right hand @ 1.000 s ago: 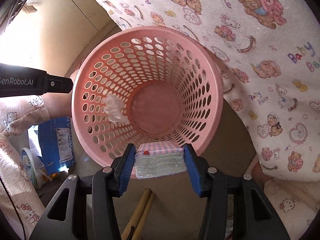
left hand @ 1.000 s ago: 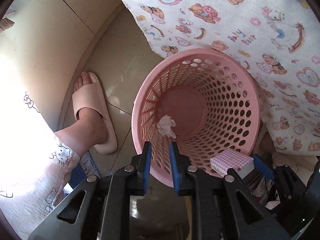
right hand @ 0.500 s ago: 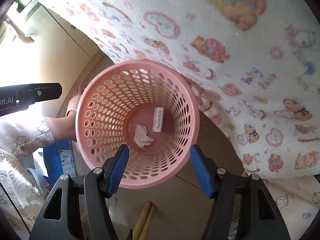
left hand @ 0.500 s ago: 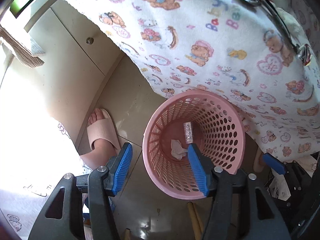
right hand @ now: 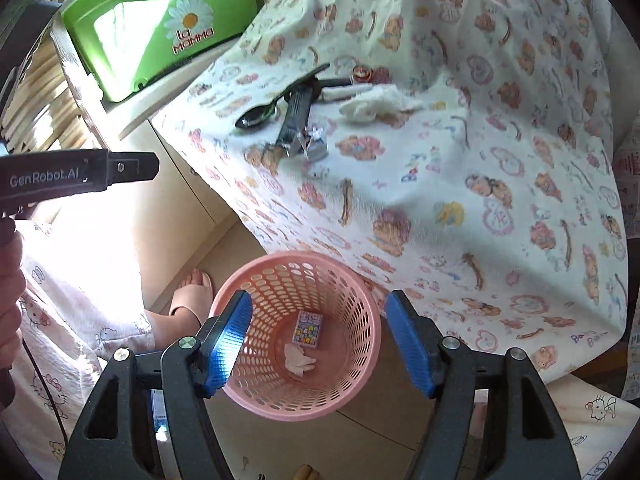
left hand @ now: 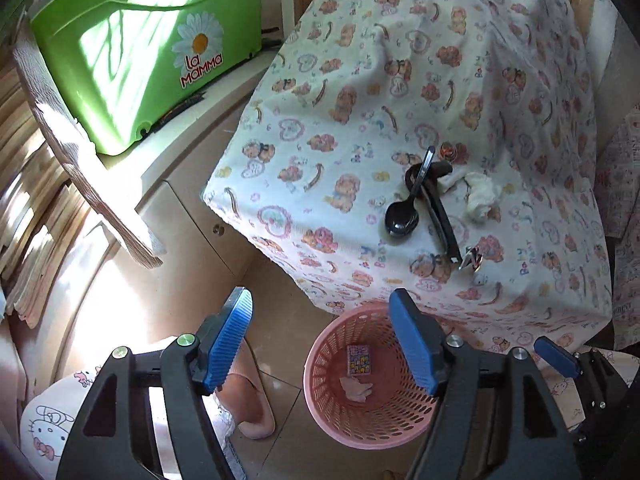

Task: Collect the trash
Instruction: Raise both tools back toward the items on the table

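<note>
A pink perforated basket (left hand: 328, 420) (right hand: 352, 280) stands on the floor below the table edge. In it lie a small patterned packet (left hand: 359, 360) (right hand: 308, 329) and a crumpled tissue (left hand: 356, 390) (right hand: 299, 359). My left gripper (left hand: 326, 340) and my right gripper (right hand: 318, 344) are both open and empty, high above the basket. On the bear-print tablecloth (left hand: 344, 92) (right hand: 500, 152) lie a white crumpled tissue (left hand: 482, 198) (right hand: 374, 105), a black spoon (left hand: 404, 216) (right hand: 260, 114), a black tool (left hand: 440, 220) (right hand: 296, 116) and a silvery foil wrapper (left hand: 472, 258) (right hand: 314, 140).
A green La Mamma box (left hand: 144, 48) (right hand: 160, 28) sits on a cream cabinet left of the table. A foot in a pink slipper (left hand: 252, 408) (right hand: 192, 296) stands left of the basket. The left gripper's body (right hand: 80, 178) shows at the left of the right wrist view.
Both grippers opened and rose well above the basket, bringing the tabletop into view. The packet held by the right gripper now lies in the basket beside the tissue.
</note>
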Available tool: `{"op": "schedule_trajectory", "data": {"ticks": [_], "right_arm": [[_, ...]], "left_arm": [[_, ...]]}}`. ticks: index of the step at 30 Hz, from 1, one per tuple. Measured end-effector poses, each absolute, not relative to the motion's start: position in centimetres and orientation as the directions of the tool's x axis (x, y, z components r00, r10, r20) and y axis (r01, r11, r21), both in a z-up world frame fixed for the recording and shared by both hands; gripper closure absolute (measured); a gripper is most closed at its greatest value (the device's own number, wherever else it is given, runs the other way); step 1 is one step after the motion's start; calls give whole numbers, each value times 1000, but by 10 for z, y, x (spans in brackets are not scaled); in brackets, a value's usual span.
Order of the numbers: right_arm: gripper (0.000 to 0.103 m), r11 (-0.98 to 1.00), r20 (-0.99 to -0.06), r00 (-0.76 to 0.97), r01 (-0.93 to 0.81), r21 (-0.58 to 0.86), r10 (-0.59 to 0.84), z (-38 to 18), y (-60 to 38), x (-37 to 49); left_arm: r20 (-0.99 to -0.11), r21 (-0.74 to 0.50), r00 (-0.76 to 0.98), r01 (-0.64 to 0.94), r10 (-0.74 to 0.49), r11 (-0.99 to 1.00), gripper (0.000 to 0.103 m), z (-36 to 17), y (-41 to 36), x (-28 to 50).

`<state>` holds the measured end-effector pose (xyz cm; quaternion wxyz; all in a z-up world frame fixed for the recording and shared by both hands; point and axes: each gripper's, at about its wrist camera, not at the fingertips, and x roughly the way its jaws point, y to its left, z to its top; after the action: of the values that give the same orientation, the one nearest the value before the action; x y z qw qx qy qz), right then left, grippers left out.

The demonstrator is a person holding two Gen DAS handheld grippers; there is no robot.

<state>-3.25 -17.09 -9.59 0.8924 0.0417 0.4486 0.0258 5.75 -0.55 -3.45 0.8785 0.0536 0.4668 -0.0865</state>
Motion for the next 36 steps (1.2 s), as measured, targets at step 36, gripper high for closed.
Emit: {"op": "schedule_trajectory", "data": {"ticks": [36], "right_arm": [[26,989,-611,788,137,55,-75,-56,-208,-25]], "left_arm": [[-637,134,767,200,-70,971,7,-17,-29,58]]}}
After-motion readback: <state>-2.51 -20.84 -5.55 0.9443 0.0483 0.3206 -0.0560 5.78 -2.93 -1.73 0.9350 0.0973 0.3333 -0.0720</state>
